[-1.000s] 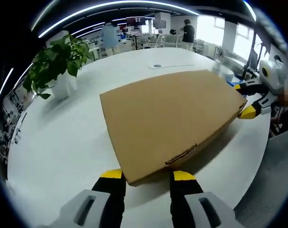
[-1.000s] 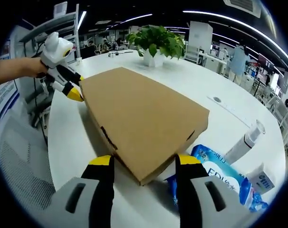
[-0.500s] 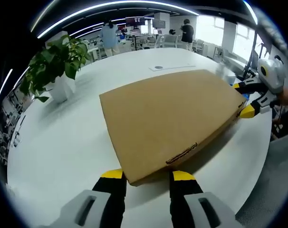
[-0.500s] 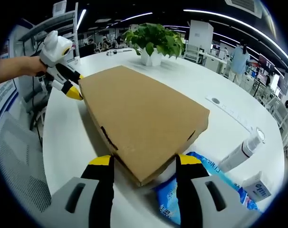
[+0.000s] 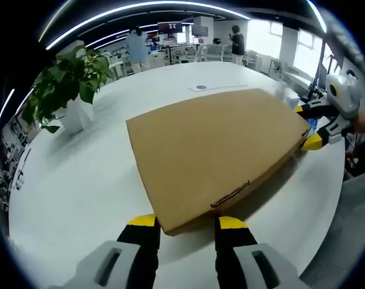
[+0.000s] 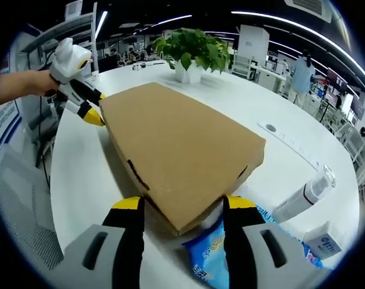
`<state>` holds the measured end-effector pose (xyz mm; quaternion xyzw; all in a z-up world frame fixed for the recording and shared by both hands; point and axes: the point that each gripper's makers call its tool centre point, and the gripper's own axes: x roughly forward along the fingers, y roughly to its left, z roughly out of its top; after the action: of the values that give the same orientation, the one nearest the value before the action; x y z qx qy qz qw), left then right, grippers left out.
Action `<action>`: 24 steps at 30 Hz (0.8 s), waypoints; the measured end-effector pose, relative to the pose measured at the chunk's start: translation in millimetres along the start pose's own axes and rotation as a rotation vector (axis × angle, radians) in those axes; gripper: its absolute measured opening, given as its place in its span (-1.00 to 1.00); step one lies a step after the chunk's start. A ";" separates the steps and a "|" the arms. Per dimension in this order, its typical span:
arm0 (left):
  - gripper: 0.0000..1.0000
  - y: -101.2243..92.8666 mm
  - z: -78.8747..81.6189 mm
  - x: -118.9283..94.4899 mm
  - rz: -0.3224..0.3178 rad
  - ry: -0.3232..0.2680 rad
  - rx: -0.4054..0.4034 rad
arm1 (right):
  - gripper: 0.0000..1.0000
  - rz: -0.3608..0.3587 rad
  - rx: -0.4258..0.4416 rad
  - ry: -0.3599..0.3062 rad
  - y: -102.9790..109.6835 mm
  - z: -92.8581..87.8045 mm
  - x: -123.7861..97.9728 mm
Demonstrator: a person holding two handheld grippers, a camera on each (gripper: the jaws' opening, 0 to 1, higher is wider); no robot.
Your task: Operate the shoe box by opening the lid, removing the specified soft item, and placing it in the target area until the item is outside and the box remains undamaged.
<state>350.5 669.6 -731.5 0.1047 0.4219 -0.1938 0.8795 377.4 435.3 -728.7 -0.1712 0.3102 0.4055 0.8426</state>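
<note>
A flat brown cardboard shoe box lid (image 5: 218, 144) lies across the white round table (image 5: 80, 180). My left gripper (image 5: 187, 221) straddles its near corner, one yellow-tipped jaw on each side, pinched on the lid. In the right gripper view the same lid (image 6: 176, 144) runs away from my right gripper (image 6: 182, 205), which clamps the opposite corner. A soft blue packet (image 6: 209, 253) pokes out from under that raised corner. The left gripper (image 6: 95, 108), held by a hand, is at the far corner, and the right gripper (image 5: 309, 126) shows at the lid's right edge.
A potted green plant (image 5: 68, 78) stands on the table beyond the box, also the plant (image 6: 194, 51) at the far side. A white pump bottle (image 6: 303, 195) and a small white carton (image 6: 327, 244) lie right of the blue packet. People and desks fill the office behind.
In the right gripper view more of the blue packet has come into sight under the lid's near corner. The left gripper view is almost the same.
</note>
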 end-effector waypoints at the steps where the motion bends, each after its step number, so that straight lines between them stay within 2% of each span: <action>1: -0.29 0.1 -0.1 -0.2 -0.001 -0.003 0.000 | -0.01 -0.001 0.000 0.000 -0.1 -0.1 -0.2; 7: -0.29 -0.3 -0.7 -5.5 -0.002 -0.013 -0.008 | -0.04 -0.016 -0.003 -0.002 -1.2 -0.8 -3.9; 11: -0.19 0.2 1.3 -13.5 0.013 -0.037 -0.023 | 0.01 -0.026 0.005 -0.014 0.3 0.7 -11.3; 19: -0.09 -2.3 -5.5 -36.3 0.036 -0.065 -0.043 | 0.08 -0.048 0.012 -0.041 4.7 0.0 -41.9; 24: -0.02 -8.7 -9.3 -55.7 0.050 -0.101 -0.065 | 0.14 -0.076 0.033 -0.043 2.3 -8.9 -61.1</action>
<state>308.6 679.1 -693.8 0.0767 0.3802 -0.1629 0.9072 342.8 396.6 -695.0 -0.1602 0.2917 0.3718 0.8666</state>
